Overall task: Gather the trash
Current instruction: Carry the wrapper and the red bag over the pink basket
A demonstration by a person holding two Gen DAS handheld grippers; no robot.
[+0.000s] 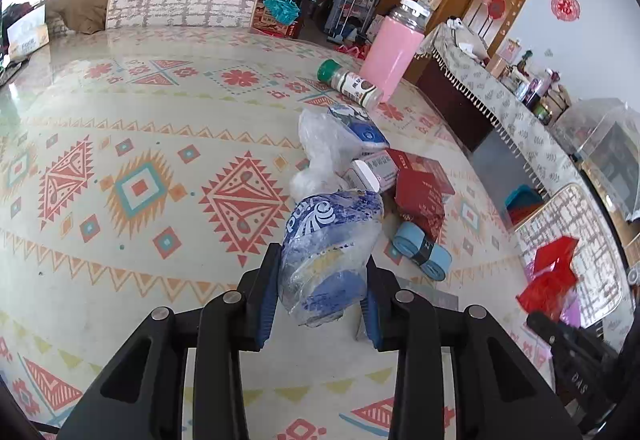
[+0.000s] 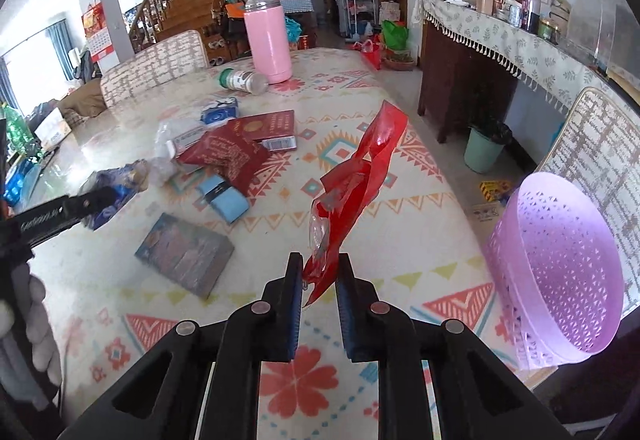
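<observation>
2 pieces of trash are held at once above the patterned table (image 1: pixel 120 120). The left gripper (image 1: pixel 320 288) is clenched on a crumpled blue-and-clear plastic bag (image 1: pixel 332 240), its blue pads (image 1: pixel 266 304) pressing the bag's lower part from both sides while the printed top bulges up beyond the fingertips. The right gripper (image 2: pixel 318 280) pinches a crinkled red plastic wrapper (image 2: pixel 360 176), with a bit of clear film at its base; the wrapper stands up and leans away from the fingers, clear of the tabletop.

Just right of the right gripper, at the table's edge, a lilac perforated basket (image 2: pixel 560 272) lies tilted with its mouth turned toward the camera. In the right wrist view the left gripper shows at the far left, with part of the person's hand (image 2: pixel 36 324) beneath it.

Beyond the blue bag lies a loose pile: a clear crumpled bag (image 1: pixel 320 148), a blue-and-white pack (image 1: pixel 360 124), a white box (image 1: pixel 372 172), dark red cartons (image 1: pixel 420 188) and a pale blue folded band (image 1: pixel 422 248). A flat grey book (image 2: pixel 184 252) lies on the table nearer the right gripper. Farther back, a green-capped shaker (image 1: pixel 352 82) lies on its side, touching or just beside an upright pink bottle (image 1: pixel 394 48). 2 chairs with a woven check pattern (image 1: pixel 180 2) stand at the table.
</observation>
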